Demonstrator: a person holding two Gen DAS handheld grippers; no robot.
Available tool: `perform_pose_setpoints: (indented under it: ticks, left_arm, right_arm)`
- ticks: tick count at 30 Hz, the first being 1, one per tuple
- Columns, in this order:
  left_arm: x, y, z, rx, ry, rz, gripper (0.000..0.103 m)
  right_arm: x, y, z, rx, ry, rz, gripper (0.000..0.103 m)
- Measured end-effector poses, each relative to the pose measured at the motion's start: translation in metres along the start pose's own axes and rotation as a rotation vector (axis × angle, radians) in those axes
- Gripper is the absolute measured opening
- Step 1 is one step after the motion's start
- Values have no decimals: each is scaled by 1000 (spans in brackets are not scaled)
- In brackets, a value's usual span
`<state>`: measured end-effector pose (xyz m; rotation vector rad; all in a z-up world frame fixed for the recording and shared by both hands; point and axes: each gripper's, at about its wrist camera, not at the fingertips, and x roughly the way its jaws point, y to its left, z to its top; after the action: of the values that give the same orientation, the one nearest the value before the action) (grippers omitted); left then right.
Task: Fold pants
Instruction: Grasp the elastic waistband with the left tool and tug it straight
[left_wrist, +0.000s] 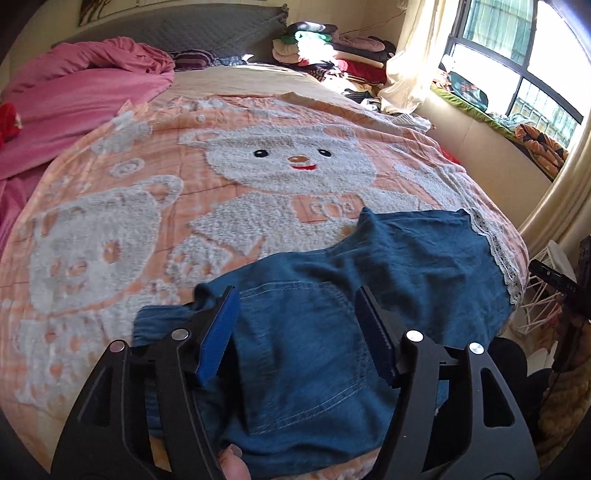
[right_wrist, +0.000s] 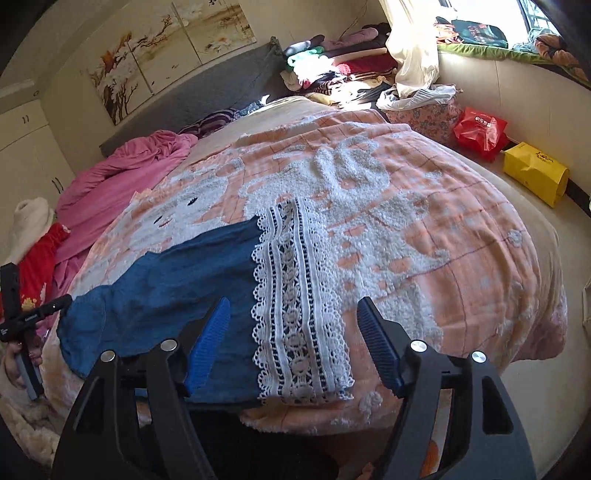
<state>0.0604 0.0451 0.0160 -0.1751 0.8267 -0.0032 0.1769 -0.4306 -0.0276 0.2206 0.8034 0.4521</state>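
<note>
The blue pants are seen lying flat on the near edge of an orange bear-patterned blanket, directly ahead of and beneath both grippers. In the left wrist view the left gripper is held with its jaws wide apart above the seat of the pants, a stitched back pocket showing between the blue pads; nothing is gripped, and no contact between pads and cloth can be made out. The waistband end is partly hidden behind the left finger.

In the right wrist view the right gripper is likewise spread wide and empty, with the white lace hem of the pants lying between and beyond its fingers. The nearest edge of the hem is cut off by the gripper body, and the bed edge below is lost in shadow.

To the far left of the right gripper, part of the left device and a hand are glimpsed, cropped by the frame. A pink quilt is bunched well beyond, to the left.
</note>
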Motion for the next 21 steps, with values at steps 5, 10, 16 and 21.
perform_pose_setpoints:
  ticks: [5, 10, 16, 21]
  left_arm:
    - [-31, 43, -13, -77, -39, 98, 65]
    - [-37, 82, -28, -158, -19, 157, 69]
    - [-23, 107, -40, -265, 17, 102, 71]
    - [-13, 101, -38, -297, 22, 11, 70]
  right_arm:
    - [14, 0, -18, 1, 45, -21, 70]
    - [26, 1, -23, 7, 73, -33, 70]
    - [29, -7, -26, 33, 67, -68, 70]
    - [31, -13, -29, 57, 72, -45, 65]
